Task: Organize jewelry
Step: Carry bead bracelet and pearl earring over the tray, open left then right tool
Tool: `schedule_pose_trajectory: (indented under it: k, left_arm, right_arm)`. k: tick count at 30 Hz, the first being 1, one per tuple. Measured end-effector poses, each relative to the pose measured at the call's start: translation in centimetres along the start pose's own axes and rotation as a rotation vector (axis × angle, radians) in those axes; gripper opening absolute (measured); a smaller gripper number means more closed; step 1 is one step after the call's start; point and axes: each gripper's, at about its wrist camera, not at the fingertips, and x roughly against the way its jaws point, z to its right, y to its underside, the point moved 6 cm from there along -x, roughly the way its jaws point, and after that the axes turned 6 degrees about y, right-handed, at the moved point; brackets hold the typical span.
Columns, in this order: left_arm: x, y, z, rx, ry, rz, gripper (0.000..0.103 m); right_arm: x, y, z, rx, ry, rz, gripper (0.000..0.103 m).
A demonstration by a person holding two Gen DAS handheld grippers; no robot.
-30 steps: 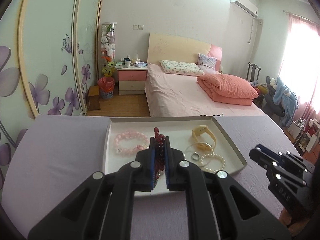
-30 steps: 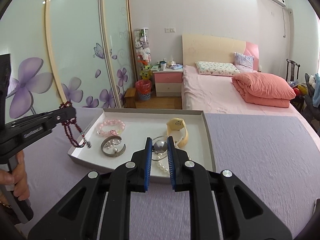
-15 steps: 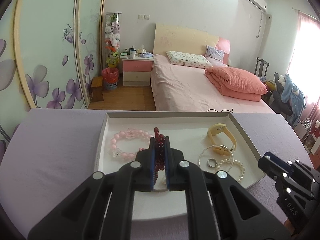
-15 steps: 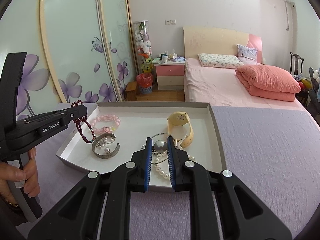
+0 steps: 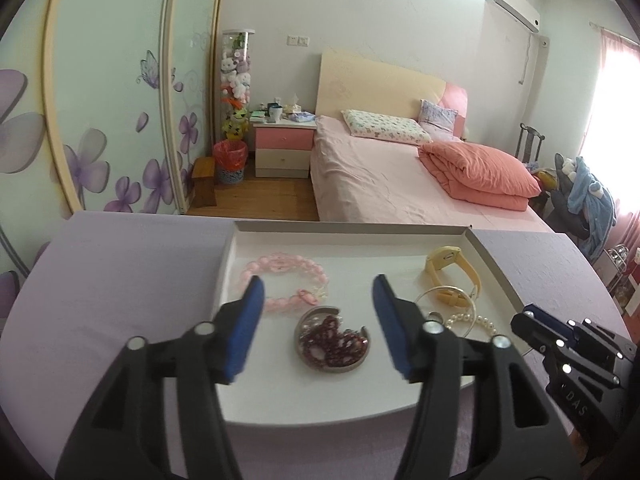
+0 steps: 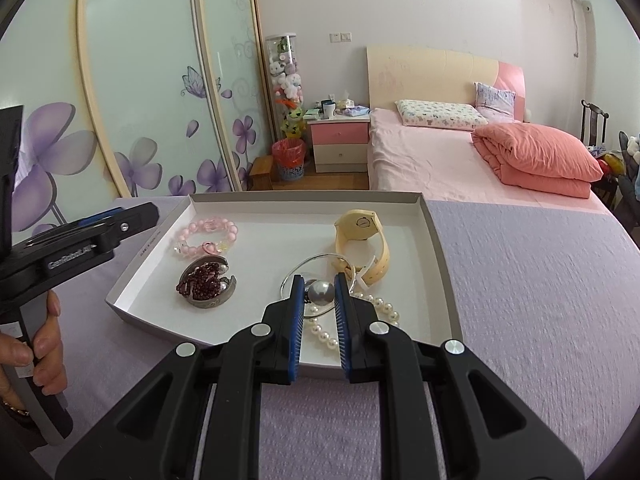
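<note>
left wrist, dark red bead strand (image 5: 332, 340) heaped, inside silver bangle (image 5: 304, 354)

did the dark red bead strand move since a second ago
Yes: the dark red bead strand has dropped from the opening left gripper into the silver bangle on the tray.

- The white lettering "GenRobot.AI" ran along the black side of the left gripper (image 6: 136, 222), seen from the right wrist camera.
- The letters "DAS" stood on the black body of the right gripper (image 5: 528, 320), seen from the left wrist camera.
- A line of small print ran along the left inner wall of the white tray (image 6: 148, 248), too small to read.
- The yellow watch (image 6: 362, 226) showed a round mark on its face, unreadable.
</note>
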Motion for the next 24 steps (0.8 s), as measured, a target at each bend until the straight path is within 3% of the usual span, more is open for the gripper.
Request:
schedule_pose_trajectory:
  k: [5, 9, 16, 24]
  left_arm:
    - [1.4, 0.8, -1.2, -0.007, -0.054, 0.015, 0.084]
    - [2.2, 1.4, -2.3, -0.017, -0.07, 0.017, 0.091]
    - [3.0, 2.3, -4.0, 0.005, -0.07, 0.017, 0.094]
    - [3.1, 2.8, -5.0, 0.012, -0.064, 0.012, 0.094]
  right_arm:
    - [0.2, -0.1, -0.4, 0.007, 0.002, 0.006, 0.016]
    - [0.1, -0.5, -0.6, 0.005, 0.011, 0.013, 0.016]
    - [-1.0, -2.1, 0.1, -0.051, 0.054, 0.049, 0.016]
    - [-4.3, -2.0, -0.2, -0.032, 0.085, 0.007, 0.016]
